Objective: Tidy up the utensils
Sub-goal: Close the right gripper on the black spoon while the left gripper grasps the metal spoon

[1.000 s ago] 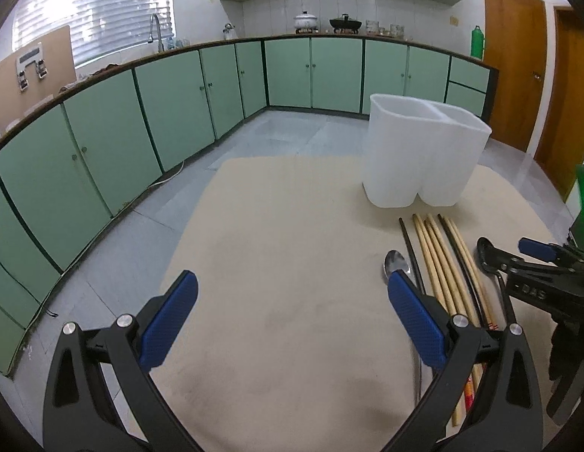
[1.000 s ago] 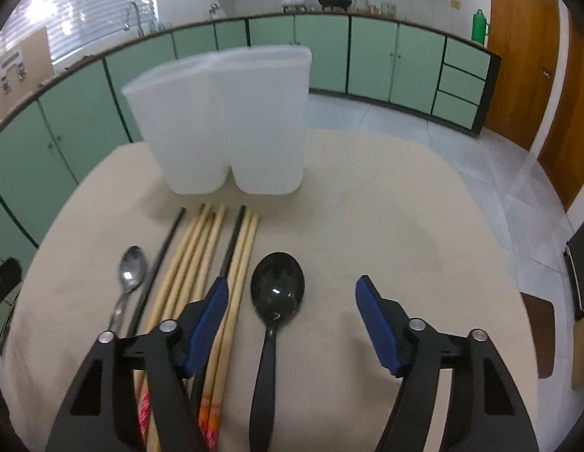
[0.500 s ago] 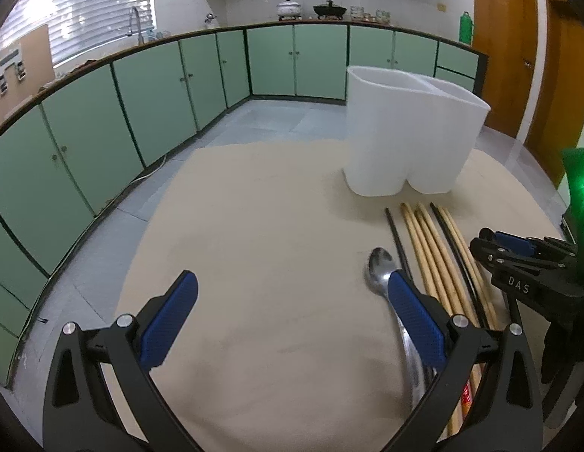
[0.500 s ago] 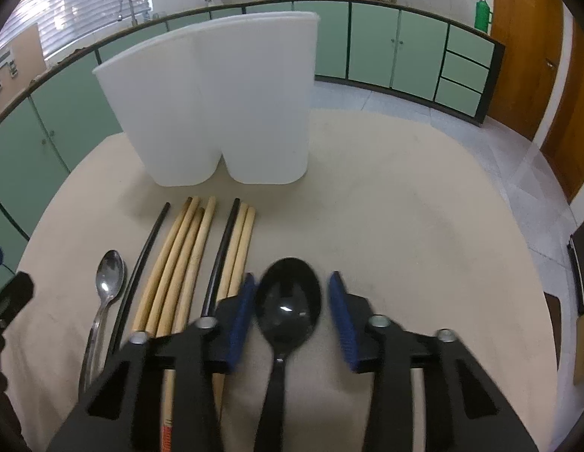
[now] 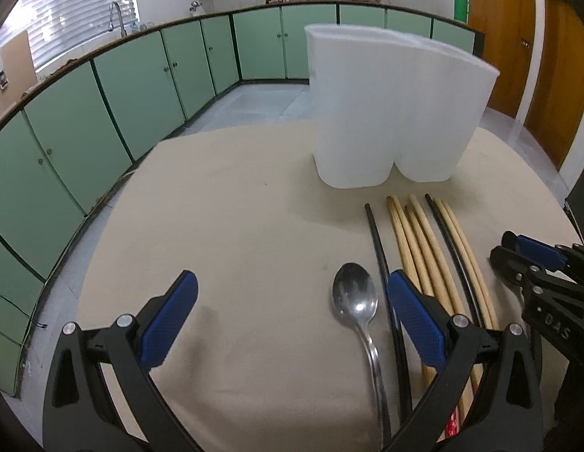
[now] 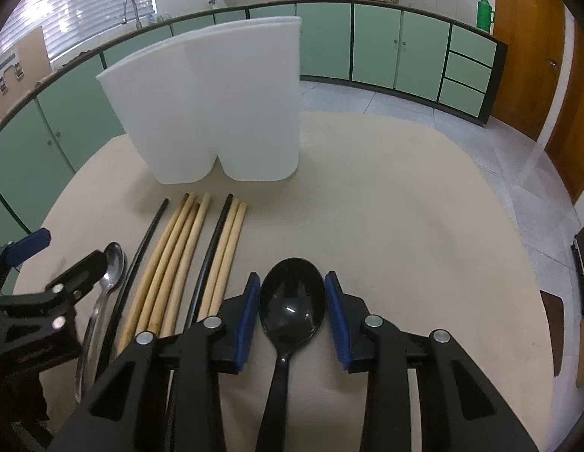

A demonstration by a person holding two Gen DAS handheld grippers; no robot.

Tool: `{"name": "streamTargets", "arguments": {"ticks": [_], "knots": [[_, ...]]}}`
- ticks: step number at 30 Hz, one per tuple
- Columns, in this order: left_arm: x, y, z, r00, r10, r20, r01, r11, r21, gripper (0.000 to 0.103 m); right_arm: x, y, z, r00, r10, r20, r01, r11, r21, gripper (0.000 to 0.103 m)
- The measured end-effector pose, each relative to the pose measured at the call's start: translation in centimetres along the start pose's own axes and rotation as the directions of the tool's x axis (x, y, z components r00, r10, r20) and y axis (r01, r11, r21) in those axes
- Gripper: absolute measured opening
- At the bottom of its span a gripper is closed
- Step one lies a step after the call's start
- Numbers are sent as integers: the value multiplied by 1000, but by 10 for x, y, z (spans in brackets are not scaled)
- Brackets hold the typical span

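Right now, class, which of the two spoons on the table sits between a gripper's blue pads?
The black plastic spoon, in the right gripper; the silver metal spoon lies free.

Green cabinets, tiled floor, wooden door

A glossy black plastic spoon lies bowl-up beside pale wooden chopsticks, thin black chopsticks and a shiny metal spoon, near an upright white two-compartment plastic holder

Shiny polished metal spoon, glossy black plastic spoon, smooth pale wooden chopsticks plus slick black ones, milky matt plastic holder, tabletop looked like matt beige cloth, gripper pads were textured blue rubber.
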State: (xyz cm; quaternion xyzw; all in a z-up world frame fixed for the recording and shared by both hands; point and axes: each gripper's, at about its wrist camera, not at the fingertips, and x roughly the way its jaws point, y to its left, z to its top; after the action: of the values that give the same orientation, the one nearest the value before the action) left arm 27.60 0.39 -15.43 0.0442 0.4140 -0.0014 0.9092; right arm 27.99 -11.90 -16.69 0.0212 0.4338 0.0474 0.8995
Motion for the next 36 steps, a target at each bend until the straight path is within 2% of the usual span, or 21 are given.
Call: {"name": "streamTargets", "arguments": {"ticks": [7, 14, 18, 20, 22, 26, 28, 29, 33, 36], "knots": [[19, 1, 1, 997, 8, -71, -8, 1000, -8, 98, 0, 2, 0, 1000, 7, -1, -7, 1000, -7, 35], [22, 0, 6, 996, -4, -93, 5, 1000, 9, 99, 0, -6, 5, 999, 24, -25, -24, 1000, -13, 35], [22, 3, 5, 995, -25, -97, 25, 1000, -8, 98, 0, -5, 7, 999, 24, -42, -25, 1000, -19, 41], [21, 4, 6, 994, -50, -93, 49, 999, -14, 90, 0, -3, 7, 999, 15, -49, -16, 1000, -22, 42], [20, 2, 6, 994, -72, -82, 71, 997, -11, 73, 1, -3, 7, 998, 11, -55, -13, 1000, -22, 42], [17, -6, 7, 990, -120, -73, 121, 993, 5, 50, 1, 0, 7, 998, 4, -61, -6, 999, -33, 41], [16, -7, 7, 989, -132, -67, 133, 991, 8, 32, 2, 1, 7, 998, -1, -62, -2, 999, -35, 34], [16, -7, 7, 987, -151, -62, 152, 988, 7, 28, 2, 0, 8, 998, 2, -62, -4, 999, -35, 35], [16, -6, 5, 985, -166, -51, 167, 986, 9, 28, 1, -1, 10, 999, 16, -42, -17, 999, -30, 34], [13, -2, 2, 980, -197, -19, 197, 980, 1, 27, -10, -4, 7, 998, 49, 45, -48, 999, -23, 34]]}}
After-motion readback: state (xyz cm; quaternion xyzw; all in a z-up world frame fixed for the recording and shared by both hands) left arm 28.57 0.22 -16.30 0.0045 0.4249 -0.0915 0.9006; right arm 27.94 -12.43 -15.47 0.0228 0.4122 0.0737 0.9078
